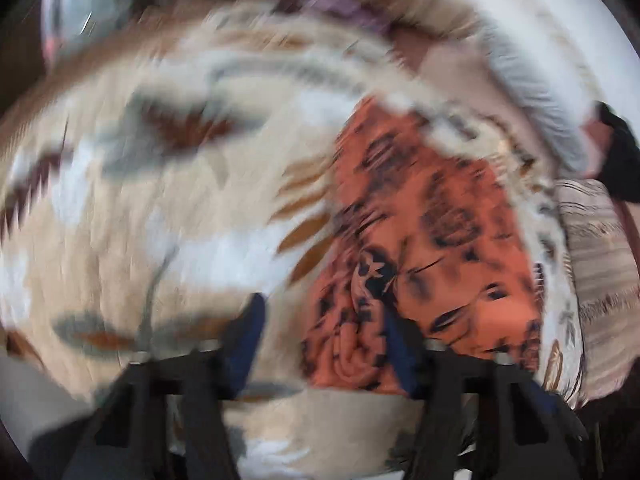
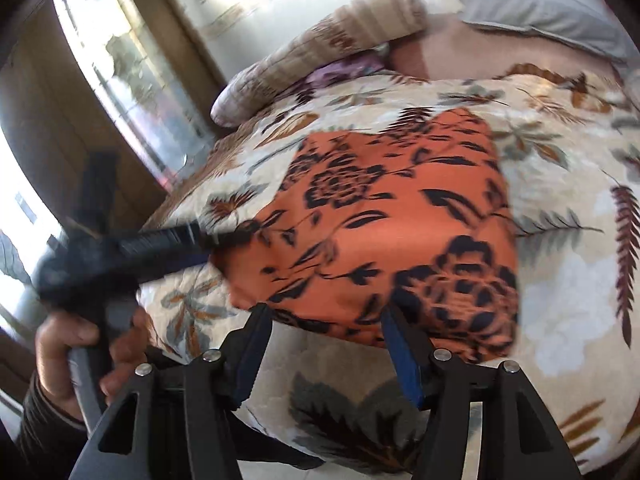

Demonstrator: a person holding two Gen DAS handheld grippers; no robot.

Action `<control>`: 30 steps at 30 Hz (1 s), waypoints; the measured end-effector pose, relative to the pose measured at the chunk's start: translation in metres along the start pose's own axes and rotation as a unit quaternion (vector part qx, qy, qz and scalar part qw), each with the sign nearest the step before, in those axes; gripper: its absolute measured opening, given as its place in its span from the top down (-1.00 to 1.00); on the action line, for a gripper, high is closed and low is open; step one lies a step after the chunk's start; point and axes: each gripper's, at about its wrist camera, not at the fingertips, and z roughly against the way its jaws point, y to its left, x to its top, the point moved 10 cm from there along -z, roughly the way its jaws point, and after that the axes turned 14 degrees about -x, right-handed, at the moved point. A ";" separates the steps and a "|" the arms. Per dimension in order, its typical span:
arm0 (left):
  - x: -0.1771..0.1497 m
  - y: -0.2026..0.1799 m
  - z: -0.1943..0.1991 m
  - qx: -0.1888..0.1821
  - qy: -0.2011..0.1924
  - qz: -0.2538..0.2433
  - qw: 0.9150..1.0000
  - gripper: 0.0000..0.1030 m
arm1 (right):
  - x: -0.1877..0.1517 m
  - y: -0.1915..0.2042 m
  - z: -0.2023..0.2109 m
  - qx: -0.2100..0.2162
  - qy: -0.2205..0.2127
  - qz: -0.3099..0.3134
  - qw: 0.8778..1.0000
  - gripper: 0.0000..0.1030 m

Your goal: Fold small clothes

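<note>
Left tool [image 2: 192, 246] reaches the orange cloth's [image 2: 384, 224] left edge, its grip unclear in blur; the folded cloth lies on the floral bedspread [image 2: 560, 280]; right tool [image 2: 324, 320] hovers released at its near edge.

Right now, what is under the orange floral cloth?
The orange floral cloth lies on the leaf-print bedspread, which shows all around it. The left gripper reaches to its left edge. The cloth looks folded over; anything beneath or between its layers is hidden.
</note>
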 end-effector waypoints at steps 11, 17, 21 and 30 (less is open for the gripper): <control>0.014 -0.040 0.054 0.049 -0.081 -0.081 0.992 -0.02 | 0.023 -0.061 0.011 0.054 0.006 -0.129 0.990 -0.31; 0.046 -0.086 0.045 0.042 -0.098 -0.158 0.982 -0.32 | 0.047 -0.110 -0.006 0.088 0.046 -0.222 0.970 -0.43; 0.042 -0.064 -0.010 0.102 -0.038 -0.167 0.980 -0.32 | 0.053 -0.120 -0.053 0.146 0.124 -0.274 0.942 -0.45; 0.030 -0.030 -0.024 0.078 -0.035 -0.134 0.987 -0.42 | 0.057 -0.079 -0.061 -0.006 0.095 -0.092 0.991 0.27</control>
